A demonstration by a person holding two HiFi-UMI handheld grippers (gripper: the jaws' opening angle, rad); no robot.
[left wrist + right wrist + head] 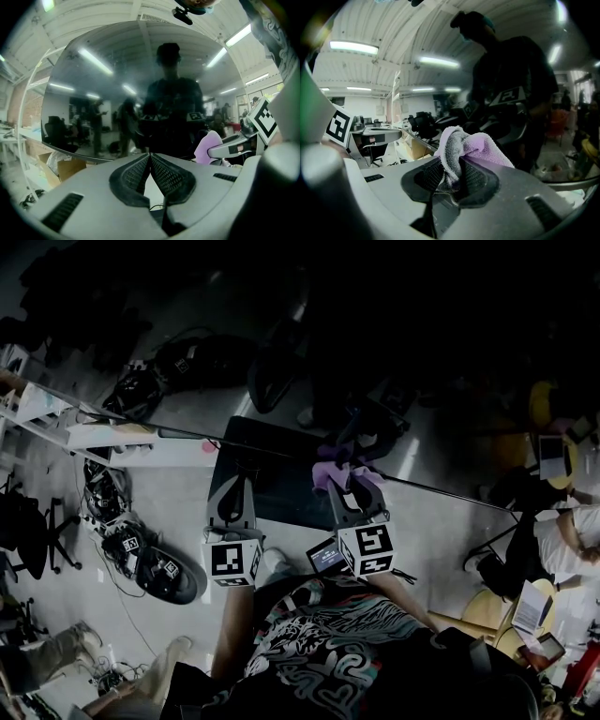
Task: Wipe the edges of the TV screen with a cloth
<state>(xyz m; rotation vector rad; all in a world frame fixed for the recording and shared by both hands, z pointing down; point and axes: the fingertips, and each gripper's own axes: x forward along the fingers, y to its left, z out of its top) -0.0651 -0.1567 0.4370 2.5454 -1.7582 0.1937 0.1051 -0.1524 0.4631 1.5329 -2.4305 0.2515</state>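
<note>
The right gripper [452, 176] is pinching a purple cloth [476, 145] between its jaws, with the fabric bunching above them and spilling toward the right. Just ahead, the glossy TV screen [520, 70] is reflecting a person's dark outline. A marker cube [340, 125] is showing at the left edge, and ceiling lights [354, 47] are glowing above.

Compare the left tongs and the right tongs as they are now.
The left tongs are shut with nothing between them; the right tongs are shut on the purple cloth. The left tongs' pads meet bare; the right tongs' pads are parted by bunched fabric. Both are grey with dark ribbed pads and face the TV screen.
</note>
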